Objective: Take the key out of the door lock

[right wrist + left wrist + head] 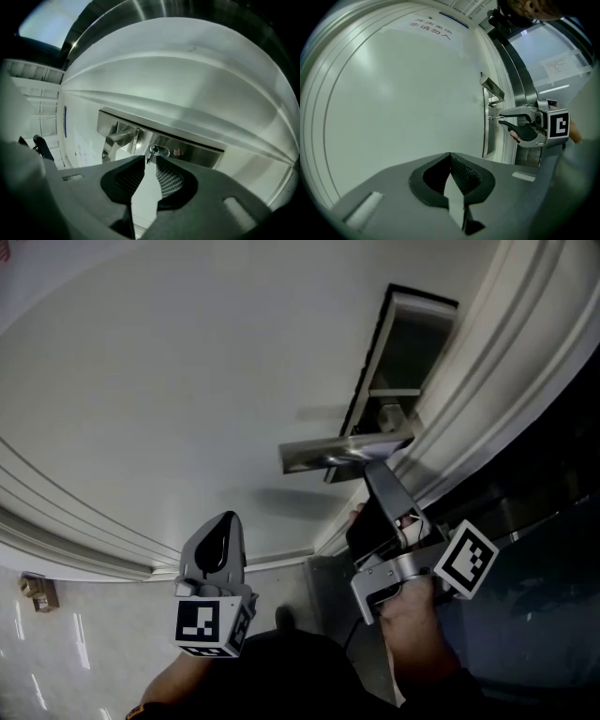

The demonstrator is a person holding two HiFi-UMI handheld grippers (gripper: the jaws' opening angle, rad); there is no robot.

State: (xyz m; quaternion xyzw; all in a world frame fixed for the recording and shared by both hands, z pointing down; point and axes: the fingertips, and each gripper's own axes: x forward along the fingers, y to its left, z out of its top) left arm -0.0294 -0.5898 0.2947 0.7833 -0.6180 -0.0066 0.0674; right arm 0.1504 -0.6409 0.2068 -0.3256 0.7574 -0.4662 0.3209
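Key: it sits in the lock cylinder on the steel lock plate, just to the side of the door handle, and it has not been drawn out.

Right gripper: its two tips stand either side of the key with a narrow gap between them. They look released rather than pinched on it. It points straight at the cylinder, probably so that a pull would run along the key's own line.

Right hand: it wraps the gripper's body below the handle, which keeps the jaws level with the keyhole.

Left gripper: its tips meet on nothing. It hangs well back from the lock and faces the door's broad face, probably kept clear so that the other arm has room.

Door: a pale, plain panel with the handle sticking out near its edge. The lock sits under that handle, so the approach has to come from beside it.

Step in hand: this looks like the lining-up before the grasp. The next moves would be to close on the key's head and draw it straight out.

Risk: a skewed pull could jam the key in the cylinder.
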